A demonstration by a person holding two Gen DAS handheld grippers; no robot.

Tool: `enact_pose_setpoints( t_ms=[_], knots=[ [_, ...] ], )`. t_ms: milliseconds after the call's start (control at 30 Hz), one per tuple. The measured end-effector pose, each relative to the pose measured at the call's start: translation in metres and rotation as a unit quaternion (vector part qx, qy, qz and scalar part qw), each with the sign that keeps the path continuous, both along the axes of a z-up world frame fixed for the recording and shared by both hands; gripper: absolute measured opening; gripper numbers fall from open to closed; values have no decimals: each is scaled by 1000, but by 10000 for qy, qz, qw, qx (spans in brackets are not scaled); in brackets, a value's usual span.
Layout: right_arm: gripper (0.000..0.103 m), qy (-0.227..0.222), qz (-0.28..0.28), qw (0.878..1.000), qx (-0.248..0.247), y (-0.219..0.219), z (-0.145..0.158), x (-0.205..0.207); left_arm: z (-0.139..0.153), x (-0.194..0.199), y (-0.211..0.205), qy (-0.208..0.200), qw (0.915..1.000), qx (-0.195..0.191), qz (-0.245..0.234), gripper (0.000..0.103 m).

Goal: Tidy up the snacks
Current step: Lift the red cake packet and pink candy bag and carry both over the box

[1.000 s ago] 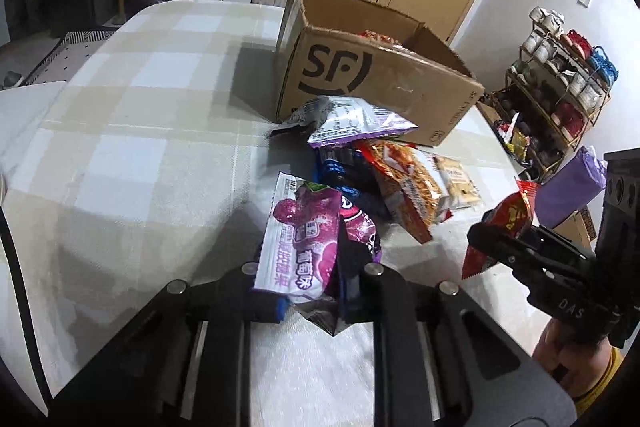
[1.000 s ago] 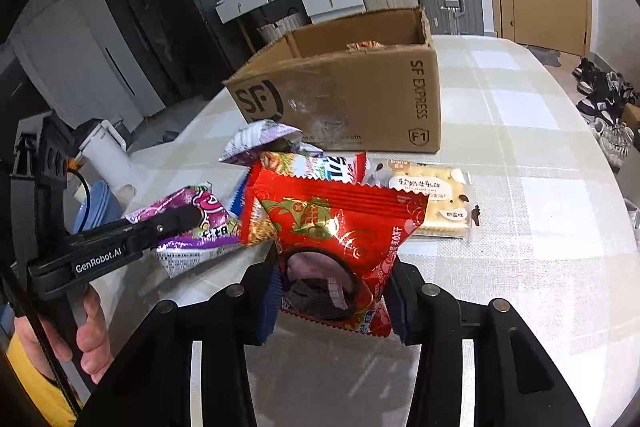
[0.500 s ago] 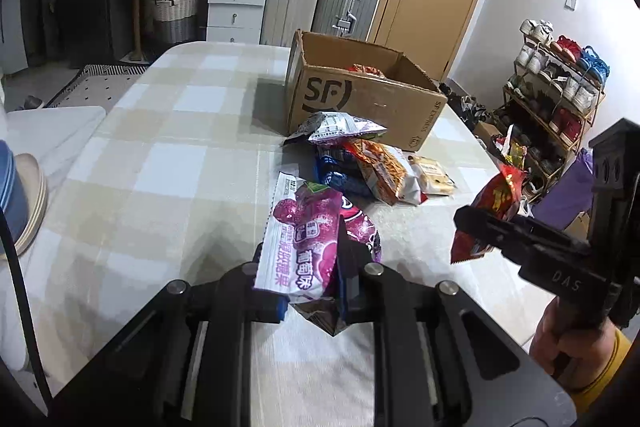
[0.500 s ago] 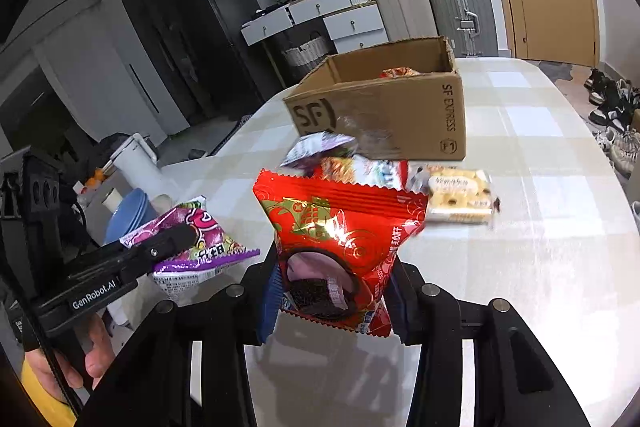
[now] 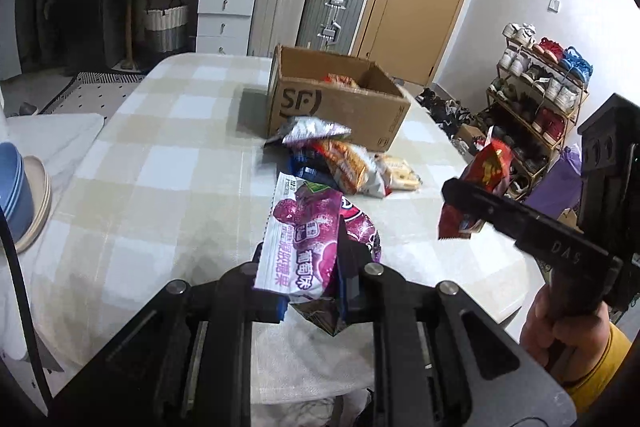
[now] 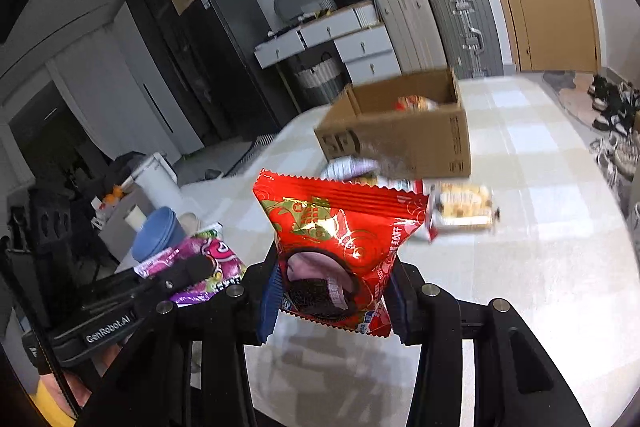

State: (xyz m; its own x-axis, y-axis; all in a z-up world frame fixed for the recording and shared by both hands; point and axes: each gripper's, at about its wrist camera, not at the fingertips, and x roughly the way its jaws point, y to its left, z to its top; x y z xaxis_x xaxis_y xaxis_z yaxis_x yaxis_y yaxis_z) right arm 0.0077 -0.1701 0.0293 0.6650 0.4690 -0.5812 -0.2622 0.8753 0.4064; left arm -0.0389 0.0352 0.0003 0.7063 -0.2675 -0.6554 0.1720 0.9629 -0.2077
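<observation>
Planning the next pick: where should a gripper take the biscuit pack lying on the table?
Probably the biscuit pack by its right short end, from the open table side. It lies flat, and its left end butts the orange bag, so that end is crowded. Pinch the thin sealed edge.

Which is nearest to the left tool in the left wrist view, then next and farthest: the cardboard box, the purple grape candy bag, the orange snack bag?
1. Purple grape candy bag: clamped in the left tool, bottom centre.
2. Orange snack bag: in the pile on the table, mid-frame, beyond the candy bag.
3. Cardboard box: behind the pile, toward the table's far end.
</observation>
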Motion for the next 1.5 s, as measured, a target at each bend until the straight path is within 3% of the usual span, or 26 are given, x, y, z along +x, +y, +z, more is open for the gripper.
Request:
enact_pose_setpoints(
  t_ms=[333, 567, 700, 900, 1133, 1233, 1500],
  knots=[
    [44, -451, -10, 9990, 14, -10, 64, 46, 60, 42, -13, -327, 9992, 7, -245, 14],
    [44, -331, -116, 9993, 99, -19, 78, 101, 93, 100, -23, -471, 9983, 180, -290, 14],
    [44, -111, -204, 9995, 200, -26, 76, 138, 101, 150, -28, -614, 9966, 532, -155, 14],
    [44, 38, -206, 9998, 30, -29, 65, 189, 86, 232, -30, -280, 9979, 567, -99, 14],
    [44, 367, -133, 9991, -168, -25, 32, 246, 41, 316, -47, 189, 9975, 651, -185, 14],
    [44, 511, -92, 9984, -228, -21, 17, 265, 23, 336, -61, 194, 9948, 942, -339, 15],
    [44, 700, -64, 9972, -240, -26, -8, 289, -8, 376, -96, 338, 9901, 1185, -670, 15]
  ],
)
